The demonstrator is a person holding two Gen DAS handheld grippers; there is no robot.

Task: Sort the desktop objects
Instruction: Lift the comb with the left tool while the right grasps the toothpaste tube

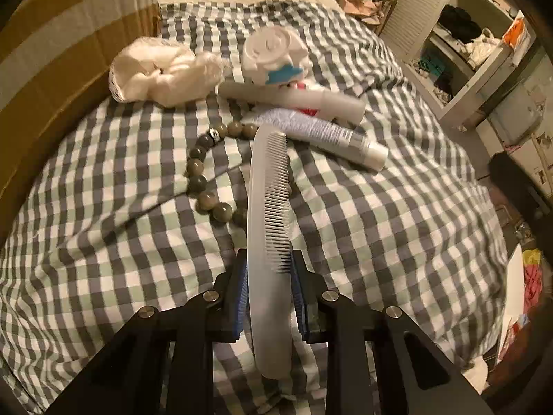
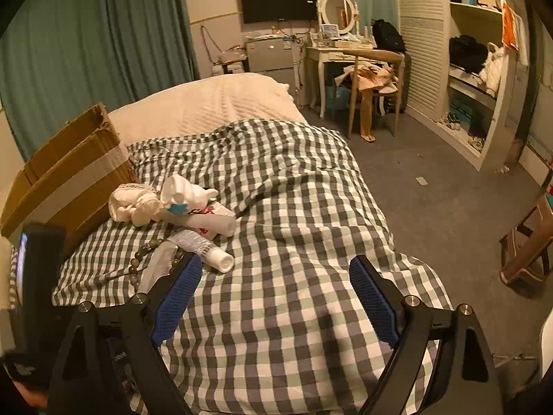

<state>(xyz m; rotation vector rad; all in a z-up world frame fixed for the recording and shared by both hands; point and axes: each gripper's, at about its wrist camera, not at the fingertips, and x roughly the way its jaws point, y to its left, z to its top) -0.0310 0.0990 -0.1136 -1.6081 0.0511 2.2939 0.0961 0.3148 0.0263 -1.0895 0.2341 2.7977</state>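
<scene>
My left gripper (image 1: pixel 269 276) is shut on a long translucent white comb (image 1: pixel 268 214), which points away over the checked bedspread (image 1: pixel 380 224). Under the comb's far half lies a string of grey-green beads (image 1: pixel 202 181). Beyond it sit a white tube with a white cap (image 1: pixel 340 140), a longer grey-white tube (image 1: pixel 293 98), a white flower-shaped lid with a blue patch (image 1: pixel 274 55) and a crumpled white cloth (image 1: pixel 160 72). My right gripper (image 2: pixel 274 276) stands open above bare bedspread (image 2: pixel 293 311), right of the same pile: comb (image 2: pixel 157 266), capped tube (image 2: pixel 207 249), cloth (image 2: pixel 131 204).
A cardboard box (image 2: pixel 65 180) stands open at the left edge of the bed, beside the pile. A cream quilt (image 2: pixel 207 103) covers the far end. To the right are grey floor, a chair (image 2: pixel 373 83), a dressing table and open shelves (image 2: pixel 473 69). A brown stool (image 2: pixel 528 249) stands near right.
</scene>
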